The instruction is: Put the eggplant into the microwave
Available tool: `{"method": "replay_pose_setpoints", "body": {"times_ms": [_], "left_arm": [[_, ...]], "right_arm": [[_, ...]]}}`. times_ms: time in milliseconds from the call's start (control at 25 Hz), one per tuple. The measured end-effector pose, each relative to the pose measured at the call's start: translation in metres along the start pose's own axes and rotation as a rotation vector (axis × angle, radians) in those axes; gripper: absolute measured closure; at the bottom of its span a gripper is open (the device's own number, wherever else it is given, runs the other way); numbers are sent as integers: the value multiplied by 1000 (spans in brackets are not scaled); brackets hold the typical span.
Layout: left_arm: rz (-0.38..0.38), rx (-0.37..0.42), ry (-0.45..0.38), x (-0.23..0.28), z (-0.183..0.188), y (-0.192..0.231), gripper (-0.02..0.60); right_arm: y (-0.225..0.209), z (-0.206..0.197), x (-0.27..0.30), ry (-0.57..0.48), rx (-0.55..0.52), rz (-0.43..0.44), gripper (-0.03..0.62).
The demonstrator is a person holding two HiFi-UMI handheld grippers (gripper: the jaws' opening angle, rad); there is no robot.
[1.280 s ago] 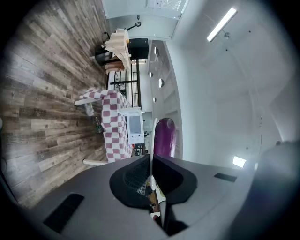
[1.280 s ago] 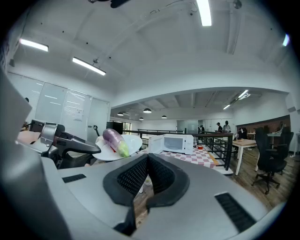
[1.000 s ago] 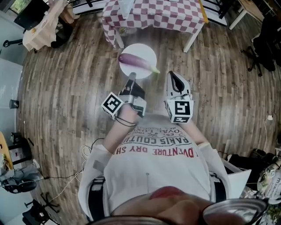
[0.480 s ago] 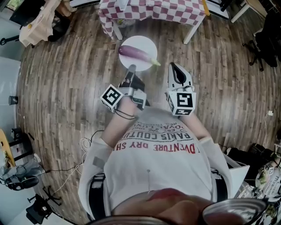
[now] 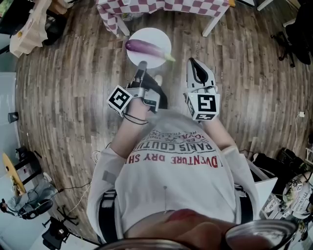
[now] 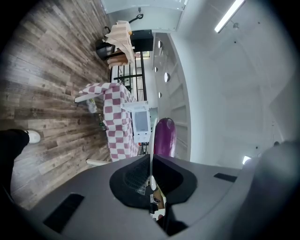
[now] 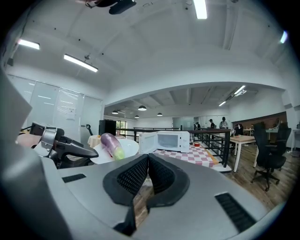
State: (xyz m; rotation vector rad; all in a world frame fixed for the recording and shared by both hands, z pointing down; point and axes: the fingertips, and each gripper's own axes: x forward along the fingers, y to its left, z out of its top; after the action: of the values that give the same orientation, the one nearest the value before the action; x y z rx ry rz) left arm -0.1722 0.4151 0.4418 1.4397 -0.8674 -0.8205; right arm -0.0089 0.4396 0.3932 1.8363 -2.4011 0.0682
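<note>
A purple eggplant (image 5: 143, 47) with a green stem lies on a white plate (image 5: 159, 39). My left gripper (image 5: 142, 64) is shut on the plate's near rim and holds it out level in front of the person. In the left gripper view the plate (image 6: 151, 150) shows edge-on between the jaws, with the eggplant (image 6: 165, 136) beyond. My right gripper (image 5: 192, 61) is to the right of the plate, shut with nothing in it. The white microwave (image 7: 171, 140), door open, stands on a checkered table (image 7: 199, 155) ahead.
The red-and-white checkered table (image 5: 161, 6) is at the top of the head view on a wooden plank floor (image 5: 73, 73). A black railing (image 7: 211, 140), desks and office chairs (image 7: 268, 157) are to the right. Cables and gear lie on the floor at the lower left.
Both grippers, the plate and the eggplant have been carried forward across the floor toward the checkered table. Neither grip has changed.
</note>
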Motion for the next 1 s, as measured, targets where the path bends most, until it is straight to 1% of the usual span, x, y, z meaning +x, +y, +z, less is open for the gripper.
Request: {"method": "replay_pose_setpoints", "body": {"times_ms": [80, 200, 600, 680, 800, 920, 1000], "left_arm": [[-17, 8, 21, 26, 11, -4, 548], [-23, 16, 45, 69, 34, -8, 548], [-74, -11, 150, 216, 114, -27, 548], [-66, -5, 173, 242, 126, -26, 548], [-33, 10, 198, 272, 139, -18, 548], [-30, -1, 202, 298, 146, -15, 548], [-28, -7, 198, 314, 148, -12, 548]], "right_arm": [[-7, 2, 25, 4, 2, -14, 569], [-15, 11, 68, 8, 6, -29, 568], [-40, 44, 215, 27, 8, -105, 568], [-48, 48, 241, 31, 6, -120, 569], [-60, 48, 273, 42, 7, -145, 569], [-72, 50, 299, 46, 11, -170, 568], [-79, 52, 316, 37, 6, -162, 568]]}}
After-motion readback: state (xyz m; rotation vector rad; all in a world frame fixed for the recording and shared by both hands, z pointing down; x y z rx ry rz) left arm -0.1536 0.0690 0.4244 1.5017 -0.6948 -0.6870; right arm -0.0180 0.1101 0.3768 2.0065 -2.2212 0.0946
